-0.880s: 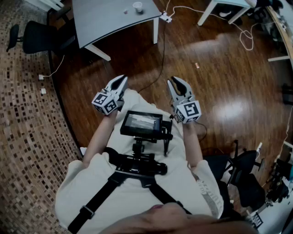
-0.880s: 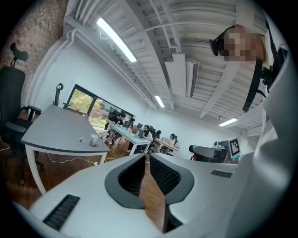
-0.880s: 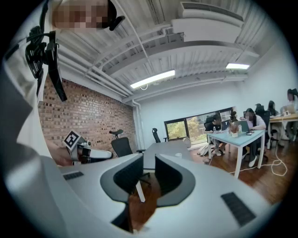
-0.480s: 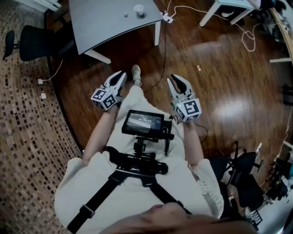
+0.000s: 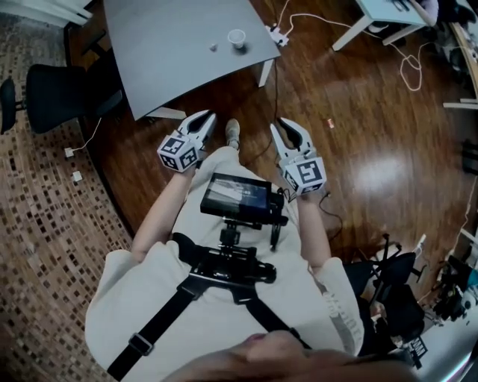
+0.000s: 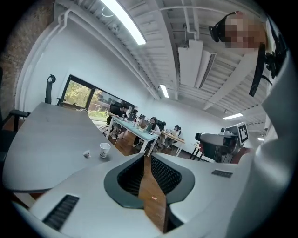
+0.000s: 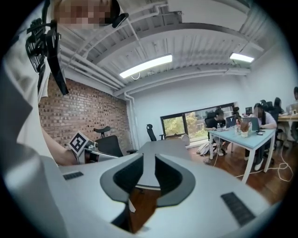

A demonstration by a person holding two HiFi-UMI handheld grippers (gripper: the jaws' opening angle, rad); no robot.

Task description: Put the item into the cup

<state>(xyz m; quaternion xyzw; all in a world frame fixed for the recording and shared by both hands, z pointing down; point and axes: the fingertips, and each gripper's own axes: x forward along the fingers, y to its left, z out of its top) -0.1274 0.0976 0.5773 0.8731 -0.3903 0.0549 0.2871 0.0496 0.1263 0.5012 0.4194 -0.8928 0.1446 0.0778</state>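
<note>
A white paper cup (image 5: 237,38) stands on the grey table (image 5: 172,60), with the small pale item (image 5: 213,47) just left of it. The left gripper view shows the same cup (image 6: 104,149) and item (image 6: 86,154) far ahead on the tabletop. My left gripper (image 5: 208,117) hovers over the floor just short of the table's near edge. Its jaws are empty, with a narrow gap that shows floor. My right gripper (image 5: 287,128) is held beside it over the wooden floor, jaws a little apart and empty. Both grippers are well short of the cup.
A black office chair (image 5: 56,89) stands left of the table. A white power strip (image 5: 278,35) and cables (image 5: 407,63) lie on the floor to the right. A white desk (image 5: 388,11) is at the top right. A chest-mounted monitor (image 5: 237,198) sits below the grippers.
The table, cup and item have slid lower in the head view, toward the grippers. A shoe now shows between the grippers. Both grippers keep their pose.
</note>
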